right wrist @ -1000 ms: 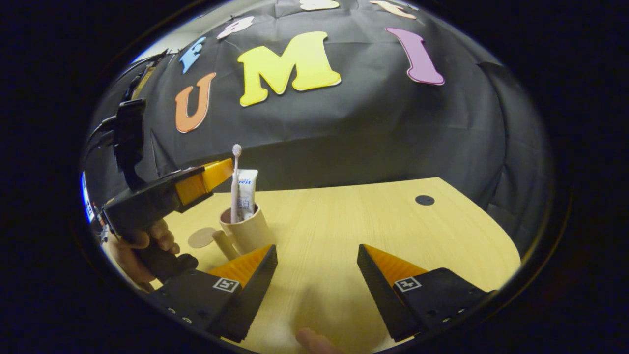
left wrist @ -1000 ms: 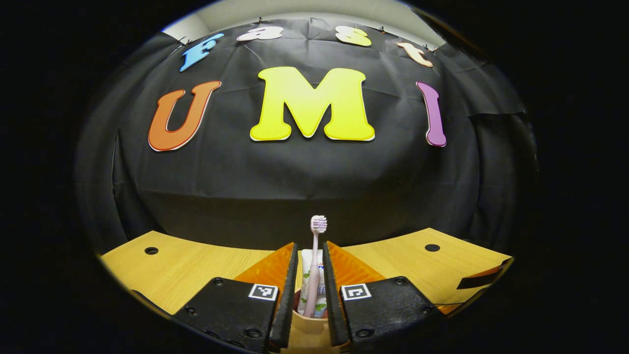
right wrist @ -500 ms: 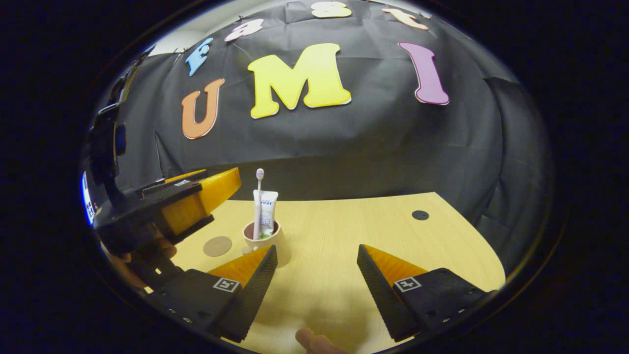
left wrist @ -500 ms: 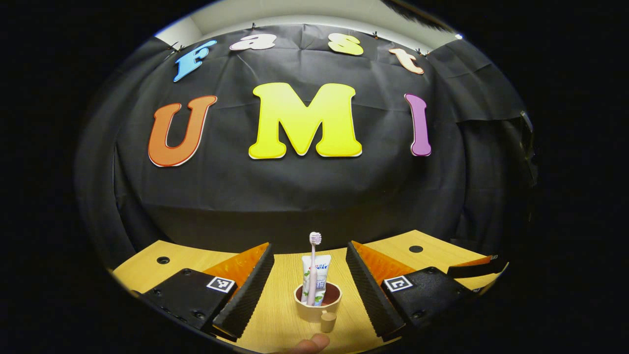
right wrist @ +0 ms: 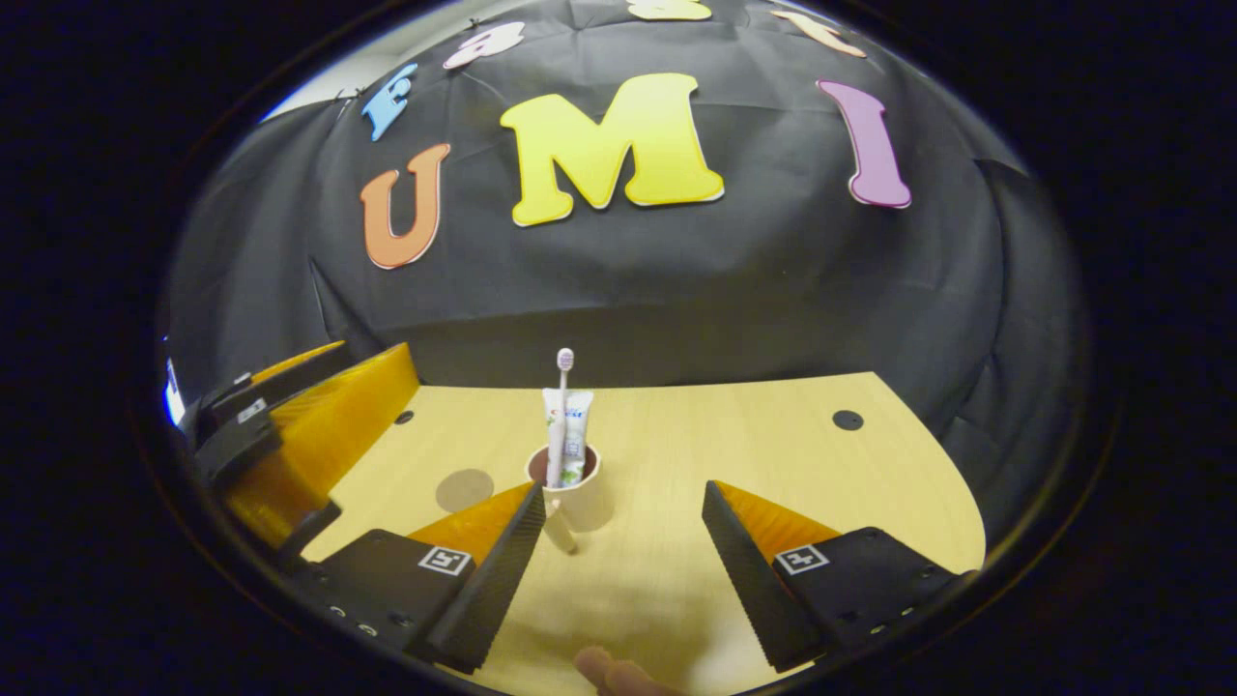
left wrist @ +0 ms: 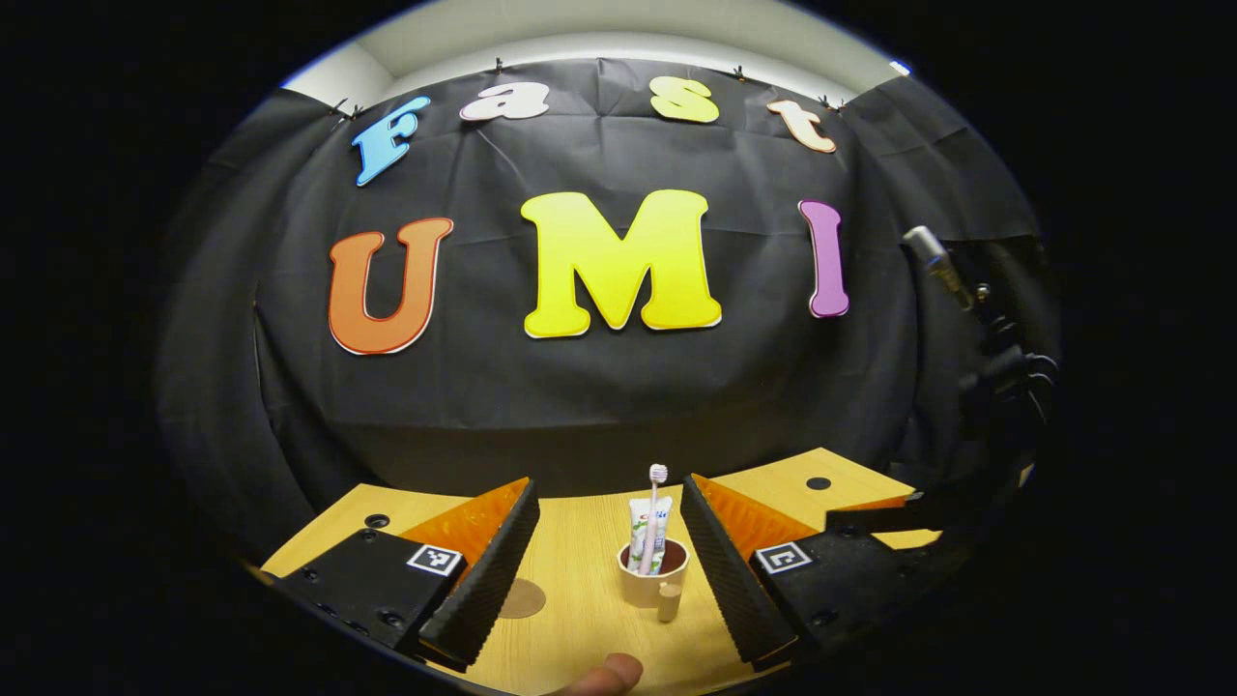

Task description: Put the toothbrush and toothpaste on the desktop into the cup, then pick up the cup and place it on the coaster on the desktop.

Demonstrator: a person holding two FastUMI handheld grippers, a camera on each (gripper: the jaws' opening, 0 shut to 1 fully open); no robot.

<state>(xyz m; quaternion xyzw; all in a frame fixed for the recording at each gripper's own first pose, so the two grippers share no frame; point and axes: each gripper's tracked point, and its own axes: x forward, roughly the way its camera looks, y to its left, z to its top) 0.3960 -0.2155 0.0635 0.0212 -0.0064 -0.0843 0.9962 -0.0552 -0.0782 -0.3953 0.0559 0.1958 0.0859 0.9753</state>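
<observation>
Jaws: left gripper [left wrist: 606, 541] and right gripper [right wrist: 623, 541] both wide apart, empty. Cup [left wrist: 652, 580] holding toothbrush [left wrist: 654, 512] and toothpaste [left wrist: 642, 541] stands on desktop [right wrist: 734, 454], seemingly beside coaster [left wrist: 523, 598].

Even overhead light, sharp centre, strong fisheye bending at edges, soft shadows on the desktop [right wrist: 734, 435].

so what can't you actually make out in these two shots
- Cup base and handle in the right gripper view: partly behind the right gripper's own finger.
- Coaster in the left gripper view: its near edge is covered by the left gripper's finger.
- Toothpaste lower half in both views: sunk inside the cup.
- Toothbrush bristles: too small to make out.
- Fingertip at the bottom edge of each view: cut off.
</observation>
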